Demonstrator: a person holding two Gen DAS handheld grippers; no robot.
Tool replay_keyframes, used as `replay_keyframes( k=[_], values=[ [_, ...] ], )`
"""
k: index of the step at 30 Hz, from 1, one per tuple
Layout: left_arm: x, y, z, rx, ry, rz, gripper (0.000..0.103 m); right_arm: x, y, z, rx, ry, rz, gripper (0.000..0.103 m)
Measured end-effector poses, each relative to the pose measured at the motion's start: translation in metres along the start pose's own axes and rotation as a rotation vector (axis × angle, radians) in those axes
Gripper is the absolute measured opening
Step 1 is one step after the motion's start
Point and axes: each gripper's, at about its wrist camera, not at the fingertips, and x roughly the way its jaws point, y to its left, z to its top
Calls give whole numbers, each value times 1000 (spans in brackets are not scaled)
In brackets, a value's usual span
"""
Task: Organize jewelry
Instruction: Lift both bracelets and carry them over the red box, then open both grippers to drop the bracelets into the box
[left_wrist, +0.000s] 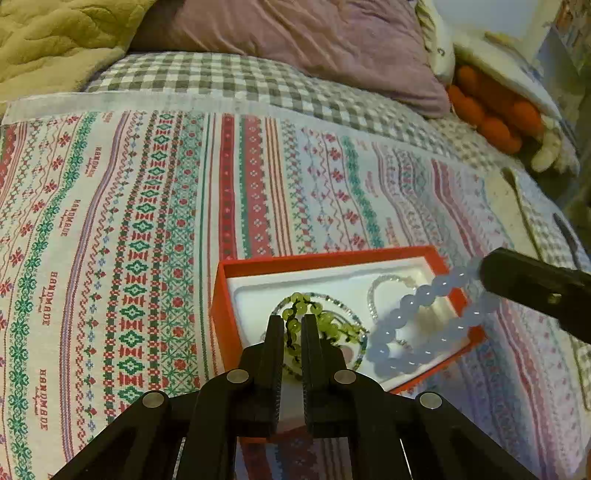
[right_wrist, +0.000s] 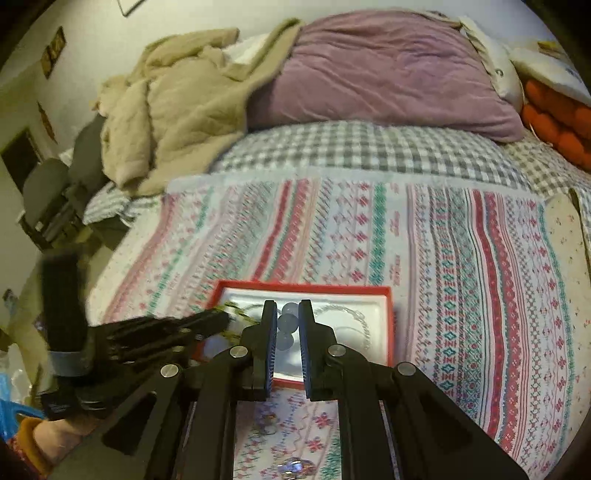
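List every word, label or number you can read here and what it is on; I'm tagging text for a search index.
"HANDMADE": repeated red lettering running sideways along the stripes of the patterned blanket, clearest in the left wrist view.
Small script line beside each "HANDMADE": too small to read.
Red lettering on the same blanket in the right wrist view: blurred, unreadable.
Wall pictures: no legible text.
Red jewelry box: no text visible.

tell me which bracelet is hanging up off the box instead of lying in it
The pale blue bead bracelet, gripped by the right tongs above the red box. The clear thin-bead strand lies flat on the white liner; the green bead bracelet sits between the left tongs.
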Motion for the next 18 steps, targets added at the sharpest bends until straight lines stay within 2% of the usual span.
replay_keyframes(
  k=[4,12,14,16,18],
  values=[
    [3,-4,-1,21,7,14,4,12,-17,-3,28,27,-51,12],
    [1,-17,0,100,-15,74,5,17,-32,-5,50,42,-68,13],
    [-4,-21,2,113,-14,84,15,15,-33,-3,54,50,-76,13],
    [-11,-24,2,123,-29,85,40,12,-32,-3,44,58,-68,15],
    [-20,-25,2,132,-51,94,47,7,-31,-3,32,57,-73,28]
  ],
)
